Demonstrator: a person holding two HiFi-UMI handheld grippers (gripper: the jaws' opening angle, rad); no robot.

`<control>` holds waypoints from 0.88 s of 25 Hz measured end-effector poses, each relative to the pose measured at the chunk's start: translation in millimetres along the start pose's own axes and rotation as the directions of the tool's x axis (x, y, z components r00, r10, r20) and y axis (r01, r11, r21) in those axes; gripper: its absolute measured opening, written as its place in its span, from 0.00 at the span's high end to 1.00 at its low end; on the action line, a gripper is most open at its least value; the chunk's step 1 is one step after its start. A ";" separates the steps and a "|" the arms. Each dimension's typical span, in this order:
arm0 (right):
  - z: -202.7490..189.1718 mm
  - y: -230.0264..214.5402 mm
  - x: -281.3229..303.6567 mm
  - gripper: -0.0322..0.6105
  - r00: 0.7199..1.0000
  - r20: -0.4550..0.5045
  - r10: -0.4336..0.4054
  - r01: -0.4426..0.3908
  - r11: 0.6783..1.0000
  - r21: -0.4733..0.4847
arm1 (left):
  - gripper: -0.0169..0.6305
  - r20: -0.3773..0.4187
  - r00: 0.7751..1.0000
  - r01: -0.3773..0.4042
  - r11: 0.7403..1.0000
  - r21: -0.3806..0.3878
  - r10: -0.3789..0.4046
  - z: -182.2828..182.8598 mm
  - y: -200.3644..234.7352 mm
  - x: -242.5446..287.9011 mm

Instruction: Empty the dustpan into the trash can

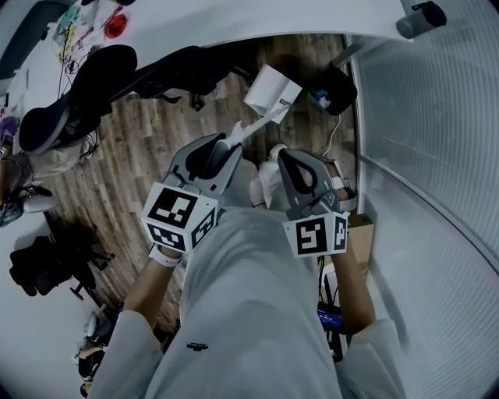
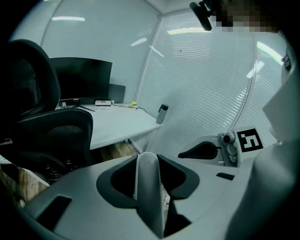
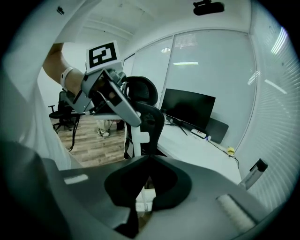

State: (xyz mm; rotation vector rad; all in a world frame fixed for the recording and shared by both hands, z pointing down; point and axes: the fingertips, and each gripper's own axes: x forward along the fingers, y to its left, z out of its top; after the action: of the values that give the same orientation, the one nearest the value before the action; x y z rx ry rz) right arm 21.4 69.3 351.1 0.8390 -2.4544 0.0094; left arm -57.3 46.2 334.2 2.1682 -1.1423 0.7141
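Head view alone shows the white boxy dustpan [image 1: 271,92] raised over the wood-plank floor [image 1: 140,179], its handle [image 1: 248,131] clamped in the left gripper [image 1: 222,152], a smooth rounded grey bar in left gripper view, while the right gripper [image 1: 290,160] is clenched tip to tip.

Dustpan [image 1: 270,95]: white. Floor [image 1: 132,167]: brown wood-grain planks. Office chair [image 1: 86,93]: black. Surface [image 1: 234,19]: plain white. Left gripper [image 1: 228,146] and right gripper [image 1: 288,160]: grey bodies, black jaw linings, cubes patterned with black-and-white square markers. Blinds [image 2: 206,89]: white, fine horizontal slats. Monitor [image 2: 79,79]: black
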 end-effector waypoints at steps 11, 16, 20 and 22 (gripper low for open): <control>1.7 -17.5 -5.7 0.93 0.998 0.005 -0.062 0.061 0.989 0.132 | 0.77 -0.057 0.998 -0.019 0.995 -0.093 0.014 -21.0 17.0 68.2; 0.9 -22.5 -8.8 0.93 0.998 0.024 -0.056 0.051 0.983 0.174 | 0.77 -0.095 0.995 -0.035 0.994 -0.103 0.025 -35.3 23.3 94.2; 1.5 -24.8 -13.7 0.93 0.997 0.069 -0.023 0.003 0.962 0.272 | 0.77 -0.121 0.992 -0.047 0.993 -0.110 0.034 -45.7 27.7 114.1; 1.4 -24.7 -15.3 0.93 0.997 0.079 -0.009 -0.014 0.957 0.289 | 0.77 -0.133 0.990 -0.053 0.992 -0.114 0.038 -50.4 31.3 123.1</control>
State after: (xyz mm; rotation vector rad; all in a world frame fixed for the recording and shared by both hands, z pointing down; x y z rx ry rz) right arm 44.8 57.8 338.4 0.9762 -2.5667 0.3513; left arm -33.1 0.3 460.6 1.9738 -1.1401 0.7768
